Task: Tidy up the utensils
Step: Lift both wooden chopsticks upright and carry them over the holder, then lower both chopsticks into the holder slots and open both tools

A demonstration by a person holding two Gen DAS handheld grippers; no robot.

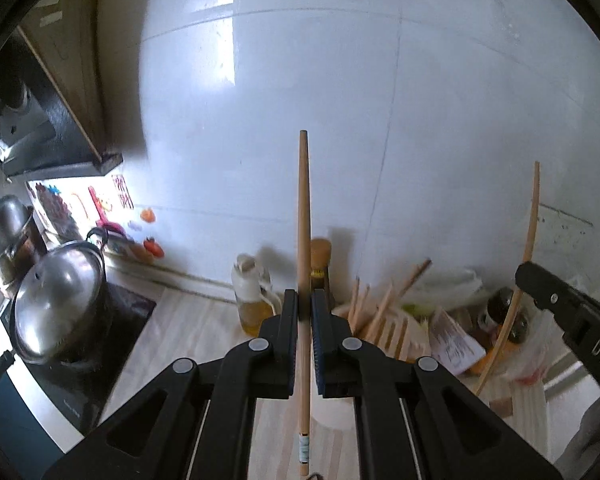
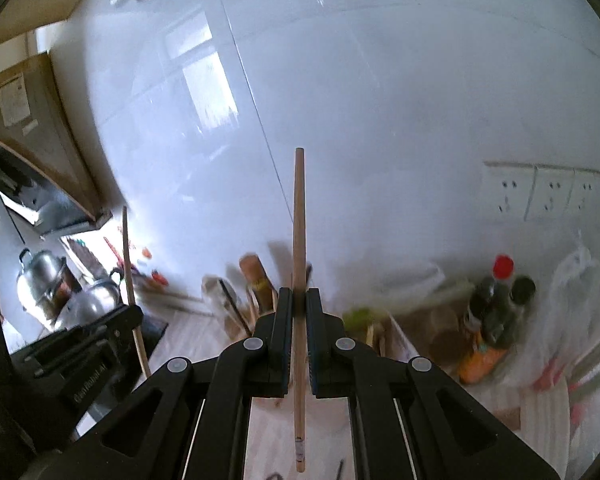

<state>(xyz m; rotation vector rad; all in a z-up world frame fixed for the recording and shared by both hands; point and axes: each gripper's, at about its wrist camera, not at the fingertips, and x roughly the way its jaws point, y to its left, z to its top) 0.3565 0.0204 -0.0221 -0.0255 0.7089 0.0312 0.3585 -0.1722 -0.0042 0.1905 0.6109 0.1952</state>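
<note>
Glossy white tiled wall [image 1: 380, 100] with window glare, pale wood-grain countertop [image 1: 188, 332], wall sockets [image 2: 548, 196].

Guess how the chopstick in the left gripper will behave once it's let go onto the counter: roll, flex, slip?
The chopstick looks like a round, tapered wooden stick, so it would probably roll in an arc. It looks straight along its length, so likely stiff and light. The left gripper pinches it at mid-length only, so it may pivot or slide under a bump.

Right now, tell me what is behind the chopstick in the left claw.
Behind the left claw's chopstick: white tiled wall, a brown-capped bottle, an oil bottle beside it. The brown bottle's lower part is hidden.
</note>
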